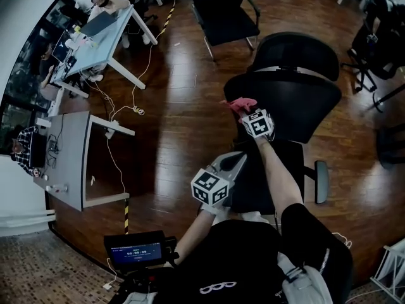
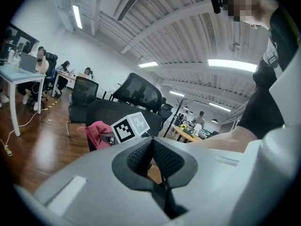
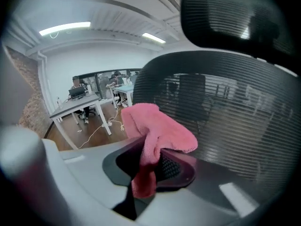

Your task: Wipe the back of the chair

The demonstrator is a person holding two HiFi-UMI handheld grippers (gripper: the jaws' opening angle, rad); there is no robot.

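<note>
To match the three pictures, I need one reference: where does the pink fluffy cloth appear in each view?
Head view: the pink fluffy cloth is above centre, held by the right gripper.
Left gripper view: left of centre, beside the marker cube.
Right gripper view: centre, between the jaws.
Shared landmark: the black mesh chair back.

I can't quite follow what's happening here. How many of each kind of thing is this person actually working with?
Grey handheld two-jaw grippers: 2, the left gripper and the right gripper
Pink fluffy cloth: 1
Black mesh office chair in front of the person: 1
Total: 4
</note>
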